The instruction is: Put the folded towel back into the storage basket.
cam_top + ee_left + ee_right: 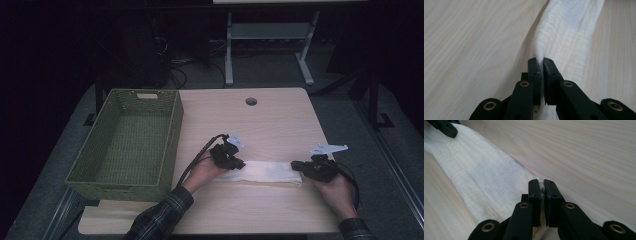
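High view: a folded white cloth (262, 172) lies as a long strip low on the table (270, 120), right of centre. Left gripper view: the left gripper (541, 61) pinches its crinkled end. Right gripper view: the right gripper (542, 182) clamps the cloth's edge

The worktop (270, 120) lies bare from the folded white cloth (265, 172) to the far edge, broken only by a small round hole (251, 101). On the left, a green woven basket (172, 135) walls that side. A narrow free strip runs along the near edge.
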`<move>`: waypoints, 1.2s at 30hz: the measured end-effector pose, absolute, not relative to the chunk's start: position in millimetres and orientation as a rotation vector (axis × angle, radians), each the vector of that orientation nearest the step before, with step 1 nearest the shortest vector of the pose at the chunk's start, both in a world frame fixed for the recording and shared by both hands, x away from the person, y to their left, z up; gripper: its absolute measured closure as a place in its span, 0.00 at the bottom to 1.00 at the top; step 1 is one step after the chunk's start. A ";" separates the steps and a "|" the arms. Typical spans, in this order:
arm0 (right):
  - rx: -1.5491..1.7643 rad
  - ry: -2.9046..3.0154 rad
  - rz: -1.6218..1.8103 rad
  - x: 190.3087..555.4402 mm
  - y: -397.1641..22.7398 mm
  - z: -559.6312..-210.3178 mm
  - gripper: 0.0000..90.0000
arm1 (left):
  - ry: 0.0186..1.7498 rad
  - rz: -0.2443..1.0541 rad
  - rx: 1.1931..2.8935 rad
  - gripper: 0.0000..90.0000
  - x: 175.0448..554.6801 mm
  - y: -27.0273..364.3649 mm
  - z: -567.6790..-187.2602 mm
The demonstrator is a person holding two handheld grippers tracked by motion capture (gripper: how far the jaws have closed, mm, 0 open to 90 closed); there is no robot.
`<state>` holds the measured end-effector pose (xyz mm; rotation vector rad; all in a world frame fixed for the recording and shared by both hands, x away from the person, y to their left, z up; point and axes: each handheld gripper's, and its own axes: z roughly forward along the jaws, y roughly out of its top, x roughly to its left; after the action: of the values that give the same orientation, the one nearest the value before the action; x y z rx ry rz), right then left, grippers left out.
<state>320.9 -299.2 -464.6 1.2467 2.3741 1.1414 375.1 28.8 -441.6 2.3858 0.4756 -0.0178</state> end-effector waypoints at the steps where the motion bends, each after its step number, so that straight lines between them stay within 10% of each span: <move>1: 1.247 2.374 1.141 320.9 -299.2 -464.6 0.94 | 0.476 -0.018 2.386 0.95 375.1 28.8 -441.6; 36: 0.977 2.247 1.327 363.5 -254.0 -360.2 0.95 | 0.537 0.205 2.243 0.95 363.1 92.1 -330.5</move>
<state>363.5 -254.0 -360.2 0.9768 2.2471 1.3272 363.1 92.1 -330.5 2.2430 0.5369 0.2048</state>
